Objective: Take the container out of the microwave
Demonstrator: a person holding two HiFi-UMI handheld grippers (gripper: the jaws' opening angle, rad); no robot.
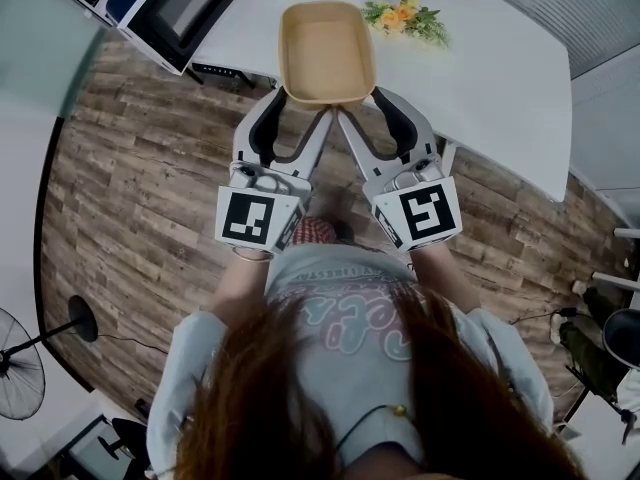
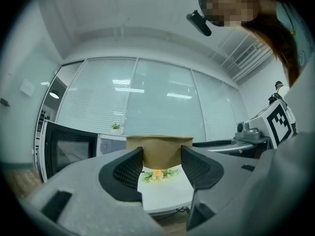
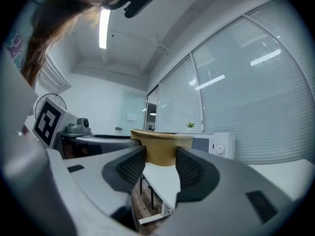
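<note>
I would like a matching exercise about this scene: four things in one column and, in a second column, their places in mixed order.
Things:
1. container
2. flowers
3. fan
4. microwave

Places:
A. on the floor, lower left of the head view
B. held by the left tongs and right tongs
C. on the white table, right of the container
D. upper left of the head view

Pairs: 1-B, 2-C, 3-A, 4-D

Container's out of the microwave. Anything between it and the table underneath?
Nothing visible. The container, gripped at its near end by the left gripper and right gripper, hangs over bare table; the flowers lie further right, clear of it.
</note>
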